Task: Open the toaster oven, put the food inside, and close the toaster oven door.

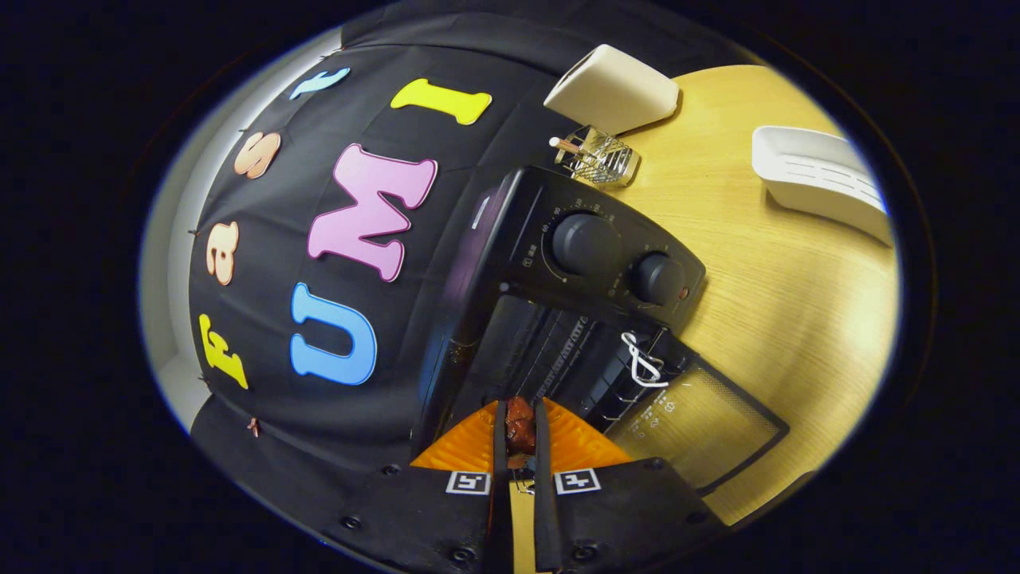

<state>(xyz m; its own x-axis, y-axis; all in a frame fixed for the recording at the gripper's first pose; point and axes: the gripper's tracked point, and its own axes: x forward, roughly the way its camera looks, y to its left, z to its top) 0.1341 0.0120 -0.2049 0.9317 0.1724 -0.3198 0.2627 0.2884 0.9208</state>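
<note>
1. Gripper view: the gripper points at the toaster oven, and the whole scene looks turned on its side.
2. The two fingers are close together and clamped on the food, a small reddish-brown piece held between them.
3. The toaster oven is black and sits on the wooden surface. Its two round knobs are on the front, beside the dark opening.
4. The glass door is already open. It hangs down and lies out flat over the surface.
5. Inside the opening there is a wire rack. A white loop sits at the edge of the opening, near the door.
6. The food is just in front of the opening, not inside yet.
7. Past the oven, a white box, a small wire holder and a white tray rest on the surface.
8. I think the step now is putting the food in. The opening step looks done.
9. The next move needs the fingers to go straight into the opening, set the food on the rack, and let go.
10. After that the door must be pushed shut.
</note>
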